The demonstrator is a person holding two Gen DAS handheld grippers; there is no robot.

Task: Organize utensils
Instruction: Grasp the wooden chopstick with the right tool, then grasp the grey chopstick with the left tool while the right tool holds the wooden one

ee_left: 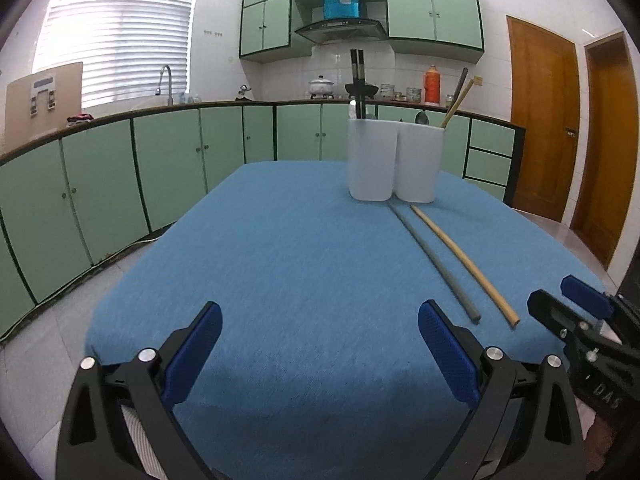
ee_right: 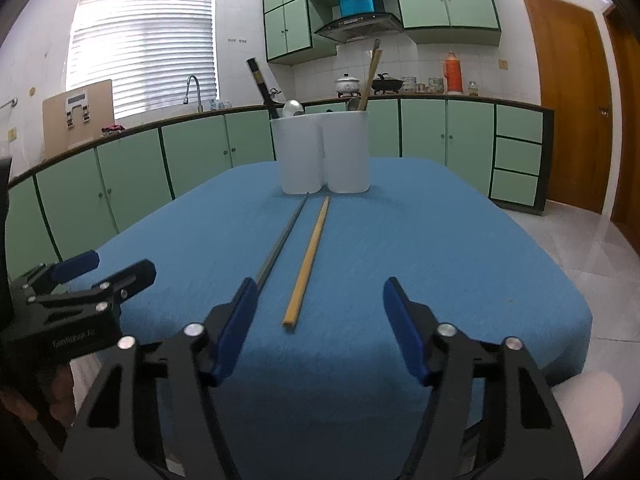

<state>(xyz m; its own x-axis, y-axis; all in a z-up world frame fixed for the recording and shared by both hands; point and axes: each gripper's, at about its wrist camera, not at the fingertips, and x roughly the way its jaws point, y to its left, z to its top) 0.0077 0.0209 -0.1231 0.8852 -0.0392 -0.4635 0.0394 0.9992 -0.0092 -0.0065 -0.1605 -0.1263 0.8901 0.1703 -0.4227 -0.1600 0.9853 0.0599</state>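
Note:
Two loose chopsticks lie side by side on the blue tablecloth (ee_left: 280, 260), a grey chopstick (ee_left: 436, 264) (ee_right: 280, 248) and a tan chopstick (ee_left: 468, 268) (ee_right: 310, 260). Their far tips reach a white two-compartment holder (ee_left: 394, 160) (ee_right: 324, 152) that has dark chopsticks (ee_left: 357, 76), a spoon (ee_right: 293, 108) and tan chopsticks (ee_right: 372, 76) standing in it. My right gripper (ee_right: 320, 316) (ee_left: 560, 296) is open just above the cloth, with the tan chopstick's near end between its fingers, untouched. My left gripper (ee_left: 320, 320) (ee_right: 112, 266) is open and empty, left of both chopsticks.
The table's near edge lies just under both grippers, and tiled floor (ee_right: 580, 248) surrounds it. Green cabinets under a counter (ee_left: 160, 152) run along the back with a sink tap (ee_left: 166, 80), pots and a red flask (ee_left: 432, 84). Wooden doors (ee_left: 544, 120) stand at the right.

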